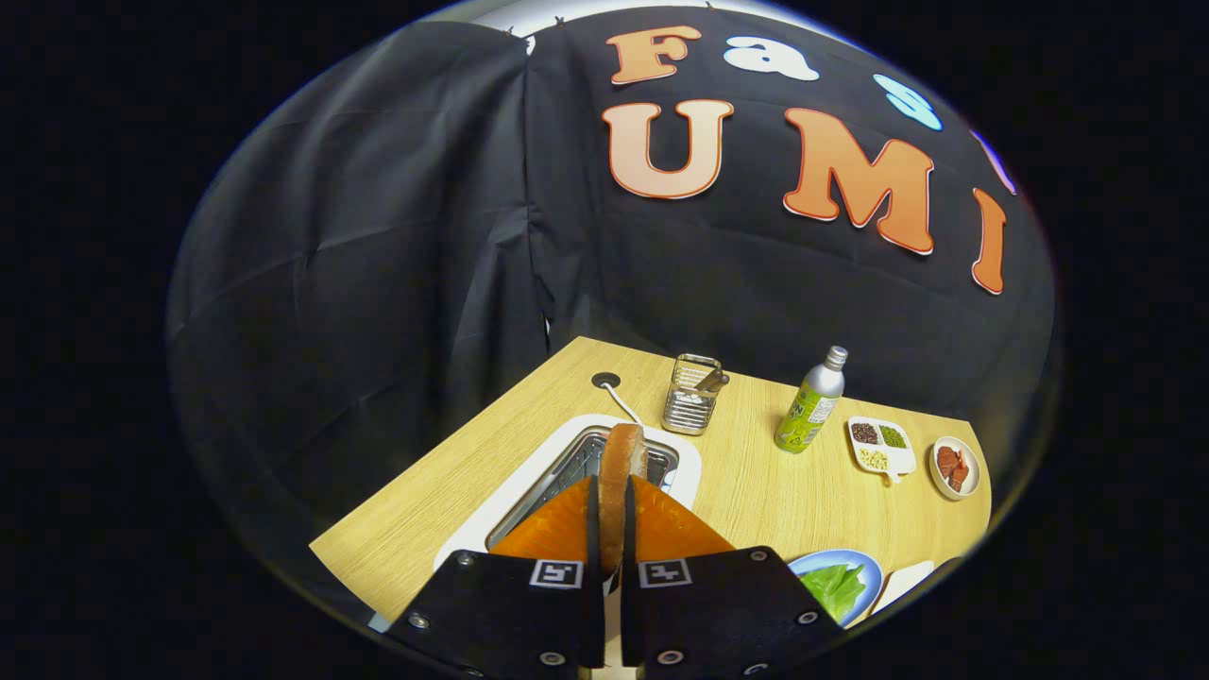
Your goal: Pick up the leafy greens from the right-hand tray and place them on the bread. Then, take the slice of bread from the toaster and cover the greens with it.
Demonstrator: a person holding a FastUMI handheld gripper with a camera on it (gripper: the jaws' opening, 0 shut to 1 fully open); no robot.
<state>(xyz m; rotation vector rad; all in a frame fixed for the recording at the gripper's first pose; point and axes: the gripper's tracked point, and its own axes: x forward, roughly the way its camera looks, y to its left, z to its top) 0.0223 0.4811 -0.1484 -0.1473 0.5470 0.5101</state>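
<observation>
My gripper [612,515] is shut on a slice of bread [623,463], held on edge between the two fingers with its brown crust rising above them. Directly under and beyond the slice lies the white toaster [529,491] with its metal slot open. To the right of the fingers sits a blue plate [867,567] with leafy greens [836,587] lying on it; whether bread lies beneath the greens is hidden.
On the wooden table [756,491] beyond the toaster stand a metal wire holder [691,395] and a green-labelled bottle [810,404]. Further right are a white divided dish [880,446] of beans and a small dish [954,467] of red pieces. A white tray edge [905,581] shows beside the blue plate.
</observation>
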